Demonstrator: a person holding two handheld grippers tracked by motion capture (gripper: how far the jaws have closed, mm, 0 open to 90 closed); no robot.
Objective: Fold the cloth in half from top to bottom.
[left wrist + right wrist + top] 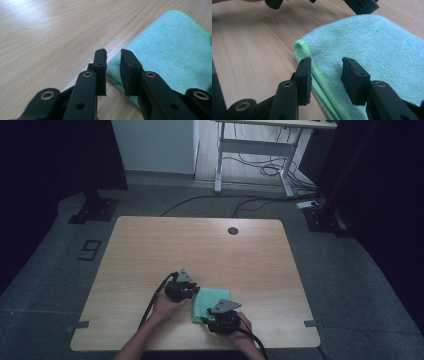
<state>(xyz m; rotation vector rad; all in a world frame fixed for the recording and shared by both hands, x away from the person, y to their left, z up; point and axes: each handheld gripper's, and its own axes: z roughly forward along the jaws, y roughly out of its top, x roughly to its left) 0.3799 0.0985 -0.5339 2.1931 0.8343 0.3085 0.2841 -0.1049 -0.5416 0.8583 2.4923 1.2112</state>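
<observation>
The green cloth bears no label; floor marking reads "9".

1 green cloth, 2 claws

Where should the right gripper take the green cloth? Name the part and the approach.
Take the folded green cloth at its stacked, layered edge near the rounded corner, where the right gripper already straddles it. Come in low along the table, one jaw sliding under that edge, one over it: the cloth lies flat, so only its edge offers thickness to pinch.
</observation>
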